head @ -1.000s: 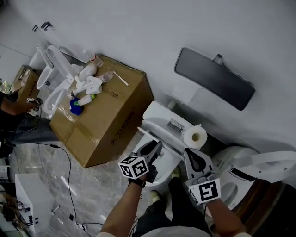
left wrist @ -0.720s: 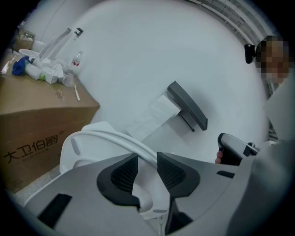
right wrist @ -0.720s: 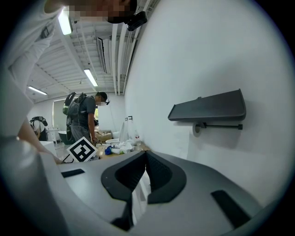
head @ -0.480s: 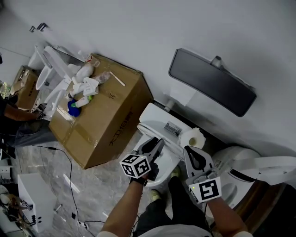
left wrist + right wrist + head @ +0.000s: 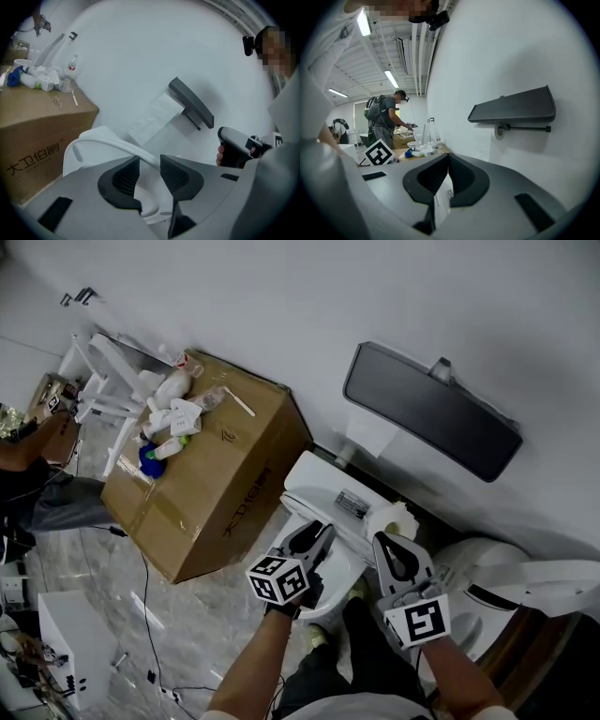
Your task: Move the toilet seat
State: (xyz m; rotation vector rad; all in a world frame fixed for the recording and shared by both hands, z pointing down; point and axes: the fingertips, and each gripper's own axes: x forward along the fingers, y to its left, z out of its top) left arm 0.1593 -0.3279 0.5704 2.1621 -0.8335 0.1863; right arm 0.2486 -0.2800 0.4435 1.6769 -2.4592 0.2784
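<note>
Nearest to us, we are holding both tongs side by side over a white toilet. The left gripper point(image 5: 314, 538) is standing with its jaws a narrow way apart and clamping nothing. In the left gripper view the curved white rim of the toilet seat point(image 5: 113, 140) is showing through that gap, just beyond the tips. The right gripper point(image 5: 384, 542) is closed, its tips touching each other, and it is carrying nothing. In the head view the toilet seat point(image 5: 345, 568) is lying beneath and between the two grippers, at twelve o'clock from our arms. Just past it we are seeing the white cistern point(image 5: 323, 482), with a toilet paper roll point(image 5: 392, 518) sitting on its right end. At three o'clock a second toilet point(image 5: 506, 582) is standing. At ten o'clock a big cardboard box point(image 5: 216, 493) is resting on the marbled floor point(image 5: 187, 634), with bottles and rags point(image 5: 173, 423) heaped on its far corner. Farthest off, at one o'clock, a dark shelf point(image 5: 431, 409) is hanging on the white wall point(image 5: 281, 296).
</note>
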